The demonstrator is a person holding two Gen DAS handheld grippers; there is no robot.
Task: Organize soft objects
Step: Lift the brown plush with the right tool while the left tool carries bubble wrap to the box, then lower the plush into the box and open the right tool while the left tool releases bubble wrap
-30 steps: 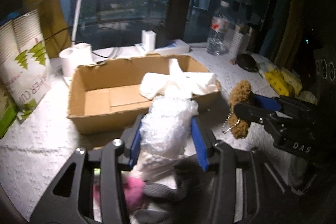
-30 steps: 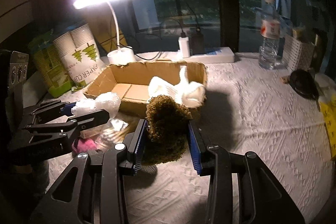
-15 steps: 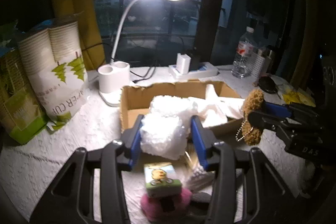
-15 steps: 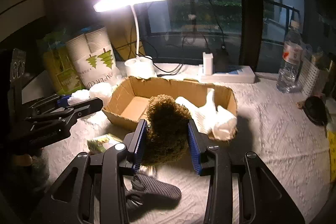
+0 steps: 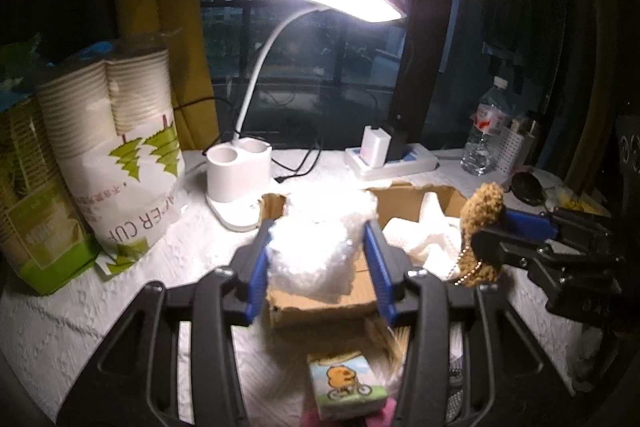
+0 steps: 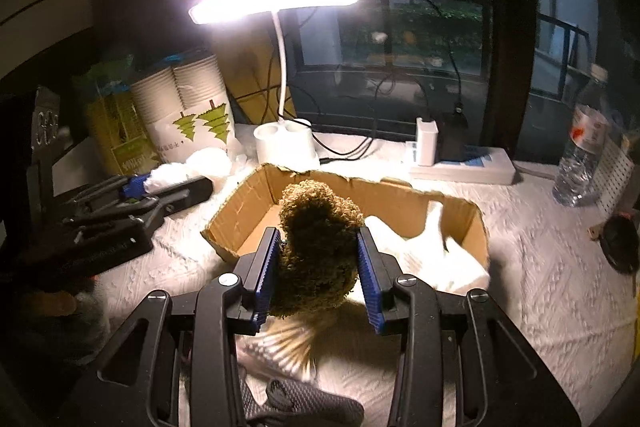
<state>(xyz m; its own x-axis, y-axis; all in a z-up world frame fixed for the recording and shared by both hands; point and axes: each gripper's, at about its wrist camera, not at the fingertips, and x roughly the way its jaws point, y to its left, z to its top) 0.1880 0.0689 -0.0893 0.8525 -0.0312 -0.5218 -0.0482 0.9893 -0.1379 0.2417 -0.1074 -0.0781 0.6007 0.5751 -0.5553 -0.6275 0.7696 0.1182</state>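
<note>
Two claws are each gripping something above the near edge of the open brown cardboard box (image 6: pixel 460 223): the left claw (image 5: pixel 316 259) is pinching crumpled clear bubble wrap (image 5: pixel 316 251), the right claw (image 6: pixel 318 267) a fuzzy brown plush keychain (image 6: pixel 318 243).

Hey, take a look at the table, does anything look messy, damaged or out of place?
Yes. The cardboard box has ragged, torn edges, and white cloth slumps over its right end. In front of it, cotton swabs lie fanned loose on the table cover, beside a grey sock.
</note>
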